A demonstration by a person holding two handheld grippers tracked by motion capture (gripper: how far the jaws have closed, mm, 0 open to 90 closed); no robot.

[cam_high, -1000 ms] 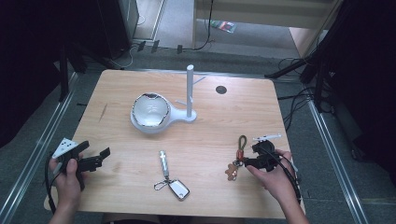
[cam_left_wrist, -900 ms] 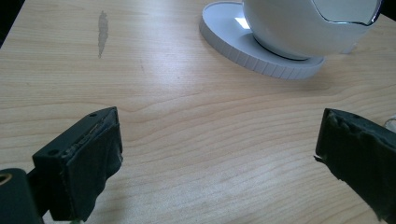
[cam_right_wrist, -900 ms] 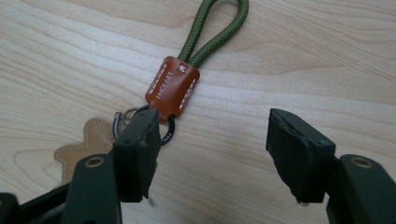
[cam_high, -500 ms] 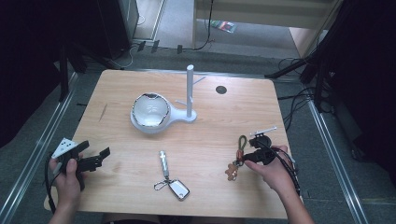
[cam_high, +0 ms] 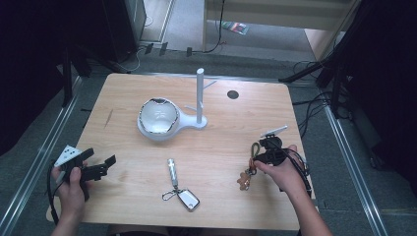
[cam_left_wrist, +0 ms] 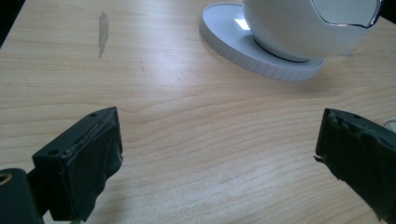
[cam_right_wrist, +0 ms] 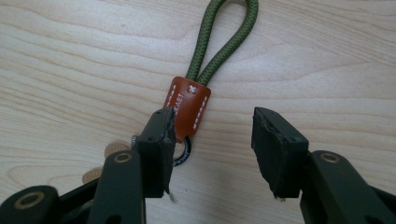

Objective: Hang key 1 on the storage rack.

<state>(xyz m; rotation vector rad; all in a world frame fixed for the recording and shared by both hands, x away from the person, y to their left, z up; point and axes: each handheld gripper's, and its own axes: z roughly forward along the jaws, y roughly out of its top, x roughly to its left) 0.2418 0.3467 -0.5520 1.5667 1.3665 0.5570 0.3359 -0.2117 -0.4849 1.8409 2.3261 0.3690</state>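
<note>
A keychain with a green rope loop [cam_high: 254,149] [cam_right_wrist: 201,51], a brown leather tag [cam_right_wrist: 189,105] and a small brown charm [cam_high: 243,179] lies at the table's right. My right gripper [cam_high: 259,155] [cam_right_wrist: 212,140] hovers open just over it. The left jaw touches the tag and the ring beneath it; the right jaw stands apart on bare wood. My left gripper [cam_high: 101,160] [cam_left_wrist: 219,144] is open with nothing between its fingers, low over the table's near left, facing the white bowl [cam_high: 157,117] [cam_left_wrist: 299,28].
The bowl sits on a white round base [cam_left_wrist: 233,39] joined to an upright white post [cam_high: 200,96] with small pegs. A second keychain, a metal cylinder [cam_high: 171,169] with a key fob [cam_high: 188,199], lies at the front middle. A dark round hole [cam_high: 232,94] marks the far tabletop.
My right gripper has shifted a little left and away from the person, onto the rope keychain. The left gripper has stayed in place.
</note>
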